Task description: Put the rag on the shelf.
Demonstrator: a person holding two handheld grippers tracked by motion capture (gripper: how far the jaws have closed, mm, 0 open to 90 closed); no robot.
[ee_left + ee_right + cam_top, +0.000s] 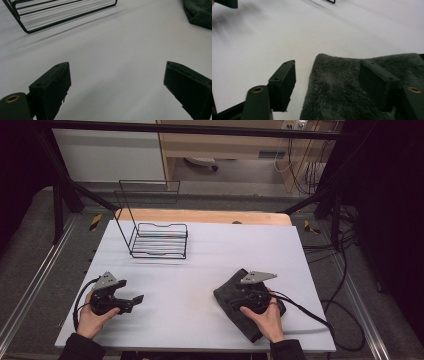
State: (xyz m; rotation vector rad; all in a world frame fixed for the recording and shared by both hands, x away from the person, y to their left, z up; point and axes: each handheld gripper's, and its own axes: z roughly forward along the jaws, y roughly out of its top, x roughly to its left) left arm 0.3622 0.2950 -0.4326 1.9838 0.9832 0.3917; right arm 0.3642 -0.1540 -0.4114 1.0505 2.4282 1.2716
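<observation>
A dark grey towel [226,296] lies folded near the table's front right; its fluffy edge [337,97] runs up between my right gripper's jaws. My right gripper [241,293] rests over the towel with its jaws apart: one jaw stands over bare table just left of the towel's edge, the other over the cloth, and neither pad presses on it. My left gripper [134,300] sits at the front left, open, with bare white table between its jaws [117,80]. A corner of the towel [200,12] appears far right in the left gripper view.
A black wire rack [160,240] with a tall back stands at the back left of the white table [200,265]; its base [50,15] lies ahead of my left gripper. Cables trail off the table's right side [320,320]. A wooden strip [210,216] borders the far edge.
</observation>
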